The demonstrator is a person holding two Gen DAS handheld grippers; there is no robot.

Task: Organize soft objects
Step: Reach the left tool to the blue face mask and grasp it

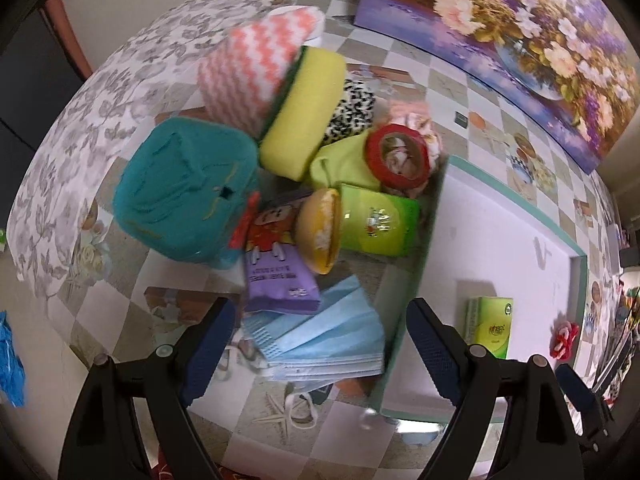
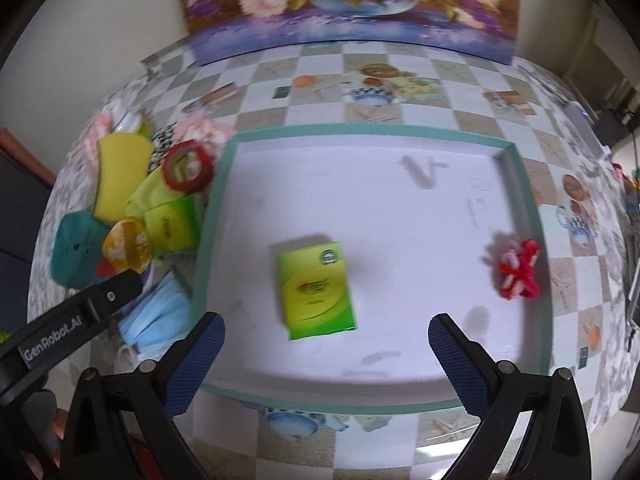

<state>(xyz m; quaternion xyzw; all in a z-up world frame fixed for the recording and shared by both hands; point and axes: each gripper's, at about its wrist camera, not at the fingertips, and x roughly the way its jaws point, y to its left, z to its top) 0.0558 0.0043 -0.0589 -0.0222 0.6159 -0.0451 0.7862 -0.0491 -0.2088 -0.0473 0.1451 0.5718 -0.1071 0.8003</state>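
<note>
Checked tabletop (image 1: 460, 92): both open, empty grippers, left gripper (image 1: 320, 344) over masks (image 1: 320, 344); at twelve o'clock the crowded pile could topple if nudged.

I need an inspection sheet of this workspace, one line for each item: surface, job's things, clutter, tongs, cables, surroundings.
Surface: table under a checkered cloth with pictures.
Job's things: white tray with a green rim holds a green packet and a red yarn toy. Beside the tray lies a pile: blue face masks, teal plush, yellow sponge, pink zigzag cloth, purple packet.
Clutter: red tape roll on the pile.
Tongs: left tongs open over the masks; right tongs open over the tray, both empty.
Cables: nothing seen.
Surroundings: flower painting against the wall.
</note>
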